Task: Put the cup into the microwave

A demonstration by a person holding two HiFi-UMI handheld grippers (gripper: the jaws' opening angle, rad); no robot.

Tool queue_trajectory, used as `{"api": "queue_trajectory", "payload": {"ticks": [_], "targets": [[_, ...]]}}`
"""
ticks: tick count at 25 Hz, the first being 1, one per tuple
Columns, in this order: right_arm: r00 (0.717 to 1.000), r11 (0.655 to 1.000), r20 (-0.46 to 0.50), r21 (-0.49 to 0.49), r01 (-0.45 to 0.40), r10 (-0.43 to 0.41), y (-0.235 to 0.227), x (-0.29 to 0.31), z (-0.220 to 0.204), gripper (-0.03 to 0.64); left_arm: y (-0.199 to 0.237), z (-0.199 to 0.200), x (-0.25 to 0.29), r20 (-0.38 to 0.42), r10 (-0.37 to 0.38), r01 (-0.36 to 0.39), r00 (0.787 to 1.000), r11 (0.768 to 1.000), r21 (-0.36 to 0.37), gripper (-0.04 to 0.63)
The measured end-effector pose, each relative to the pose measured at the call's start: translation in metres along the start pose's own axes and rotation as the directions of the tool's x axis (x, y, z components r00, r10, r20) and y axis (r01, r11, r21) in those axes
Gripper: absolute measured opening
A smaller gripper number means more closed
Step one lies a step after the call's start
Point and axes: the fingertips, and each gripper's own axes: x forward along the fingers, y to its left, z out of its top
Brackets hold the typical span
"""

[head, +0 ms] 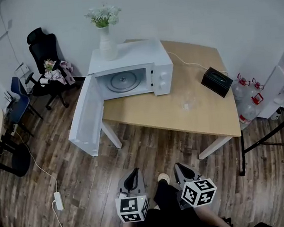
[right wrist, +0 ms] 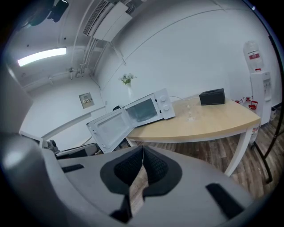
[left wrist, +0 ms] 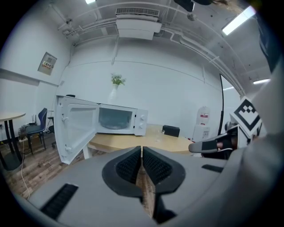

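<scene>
Pale wood tops the bench (head: 213, 118) ahead of you, and the cup (head: 188, 100), a clear glass one, stands upright on it, to the right of the microwave (head: 126, 61) and apart from it. The black box (head: 216, 81) sits further right, near the bench's back edge. The microwave door (head: 84, 119) hangs wide open to the left, out past the bench edge, so the glass turntable (head: 123, 81) inside shows bare. A white vase (head: 107, 44) of flowers stands on the microwave's top. You hold both tools low in front of your body, over the plank floor (head: 79, 192) and well short of the bench. Your left gripper (head: 134, 171) has its dark ribbed pads pressed together with nothing between them; only floor shows in the slit below. Your right gripper (head: 180, 167) is likewise pressed together and empty. Both point toward the bench, tilted a little downward, side by side and near each other. At the left of the room a black chair (head: 44, 50) stands by the wall, and water jugs (head: 247, 102) stand on the floor at the right.
</scene>
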Motion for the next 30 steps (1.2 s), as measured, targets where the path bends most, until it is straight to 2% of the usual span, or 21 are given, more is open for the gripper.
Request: {"api": "queue_trajectory", "payload": {"ticks": [16, 30], "targets": [[0.999, 1.000, -0.029, 0.018, -0.011, 0.012, -0.034, 0.080, 0.043, -0.006, 0.029, 0.015, 0.075, -0.031, 0.055, -0.056, 0.998, 0.998, -0.022, 0.009], [0.994, 0.995, -0.061, 0.005, -0.095, 0.096, -0.051, 0.161, 0.092, -0.006, 0.057, 0.042, 0.147, -0.018, 0.121, -0.122, 0.992, 0.992, -0.034, 0.009]]}}
